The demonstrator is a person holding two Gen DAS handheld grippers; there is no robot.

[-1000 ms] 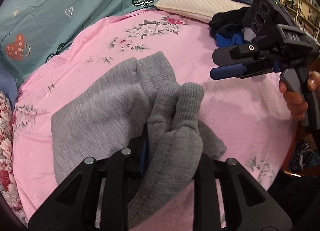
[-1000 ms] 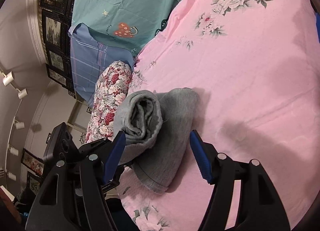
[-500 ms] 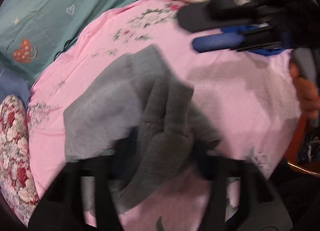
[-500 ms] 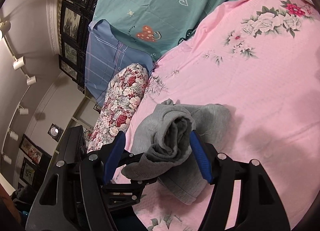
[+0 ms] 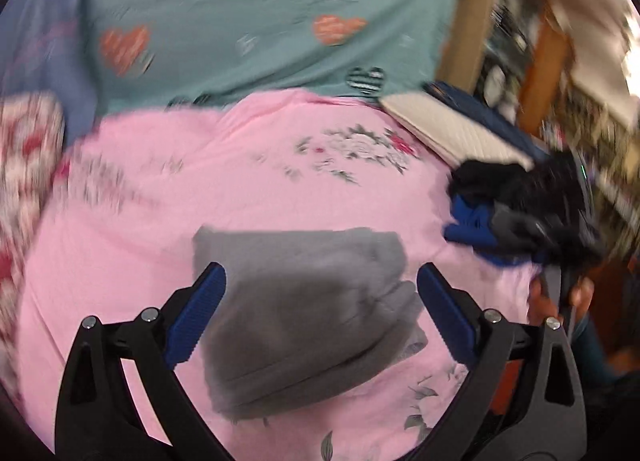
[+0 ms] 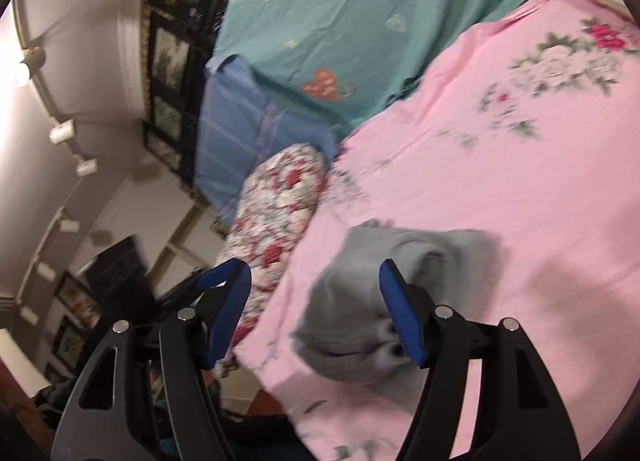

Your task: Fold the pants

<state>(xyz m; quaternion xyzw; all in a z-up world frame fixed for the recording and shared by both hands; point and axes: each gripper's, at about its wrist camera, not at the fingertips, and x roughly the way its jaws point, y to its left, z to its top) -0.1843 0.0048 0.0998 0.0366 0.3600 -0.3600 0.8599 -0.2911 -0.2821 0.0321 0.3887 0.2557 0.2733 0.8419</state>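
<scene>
Pants [image 5: 304, 313] lie folded into a compact grey bundle on the pink sheet [image 5: 240, 189] below your spread, empty left gripper [image 5: 320, 317], while the right-wrist view shows your right gripper [image 6: 316, 309] parted and holding nothing, so little seems left.

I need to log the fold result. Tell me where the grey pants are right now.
The grey pants lie folded on the pink floral sheet near its front edge, low and central in the left wrist view, left of the dark clothes pile.
</scene>
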